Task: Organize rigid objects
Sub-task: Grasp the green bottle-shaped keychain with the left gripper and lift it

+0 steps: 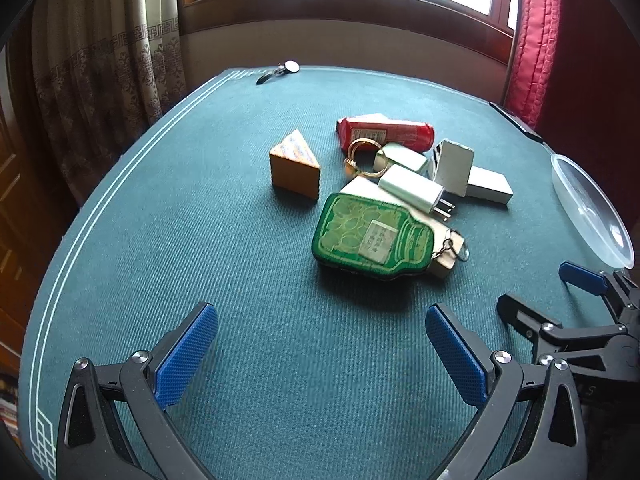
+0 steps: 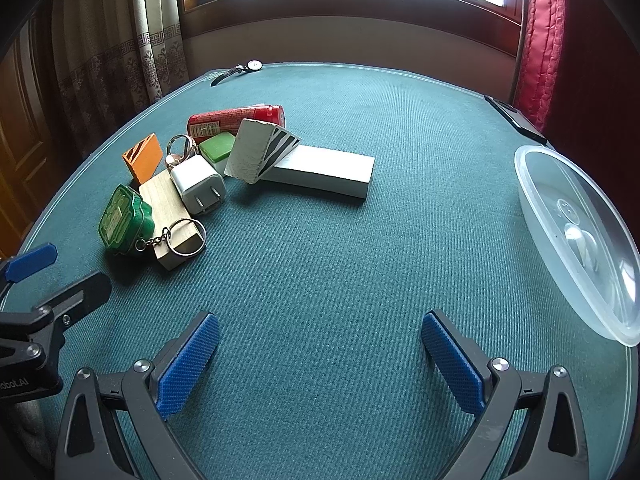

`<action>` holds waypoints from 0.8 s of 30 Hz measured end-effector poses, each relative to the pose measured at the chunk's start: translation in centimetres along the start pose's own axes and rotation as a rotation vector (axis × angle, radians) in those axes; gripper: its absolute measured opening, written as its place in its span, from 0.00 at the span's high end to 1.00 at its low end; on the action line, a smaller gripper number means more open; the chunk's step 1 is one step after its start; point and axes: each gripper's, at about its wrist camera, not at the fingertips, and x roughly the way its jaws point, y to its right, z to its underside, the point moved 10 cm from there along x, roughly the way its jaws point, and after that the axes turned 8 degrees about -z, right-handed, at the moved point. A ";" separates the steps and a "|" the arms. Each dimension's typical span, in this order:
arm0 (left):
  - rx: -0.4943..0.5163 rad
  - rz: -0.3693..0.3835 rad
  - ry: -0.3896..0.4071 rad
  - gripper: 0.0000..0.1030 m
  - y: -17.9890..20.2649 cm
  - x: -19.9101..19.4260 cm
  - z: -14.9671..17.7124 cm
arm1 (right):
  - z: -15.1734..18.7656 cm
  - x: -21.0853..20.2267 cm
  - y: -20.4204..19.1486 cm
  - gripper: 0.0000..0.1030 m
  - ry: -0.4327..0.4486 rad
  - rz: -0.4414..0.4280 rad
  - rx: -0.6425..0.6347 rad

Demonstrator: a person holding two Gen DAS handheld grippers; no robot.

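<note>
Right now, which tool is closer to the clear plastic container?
Right. The right tool has the clear plastic container just off its right side. The left tool sits farther left, facing the green bottle-shaped keychain, open like the right one.

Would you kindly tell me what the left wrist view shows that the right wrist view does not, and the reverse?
Only the left wrist view shows the green tin's full bottle-shaped lid and the orange wedge's patterned top face. Only the right wrist view shows the whole clear plastic container, the green top of the small box and the striped face of the leaning white block. Both show the red can, the white charger, the wristwatch and both open grippers: left, right.
</note>
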 end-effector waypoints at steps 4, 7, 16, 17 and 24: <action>0.057 0.001 0.054 0.00 1.2 -0.4 -1.8 | 0.0 0.0 0.0 0.00 0.000 0.000 0.000; 0.086 -0.014 0.041 0.00 1.7 0.7 -2.3 | 0.0 0.0 0.0 0.00 0.000 0.000 0.000; 0.030 0.058 0.017 0.10 1.7 2.5 -3.0 | 0.0 0.0 0.1 0.00 0.000 0.000 0.000; 0.018 0.092 0.013 0.18 1.9 2.5 -3.0 | 0.0 0.0 0.0 0.00 0.000 0.000 0.000; -0.004 0.170 0.027 0.31 2.5 2.0 -2.5 | 0.0 0.0 0.0 0.00 0.000 0.000 -0.001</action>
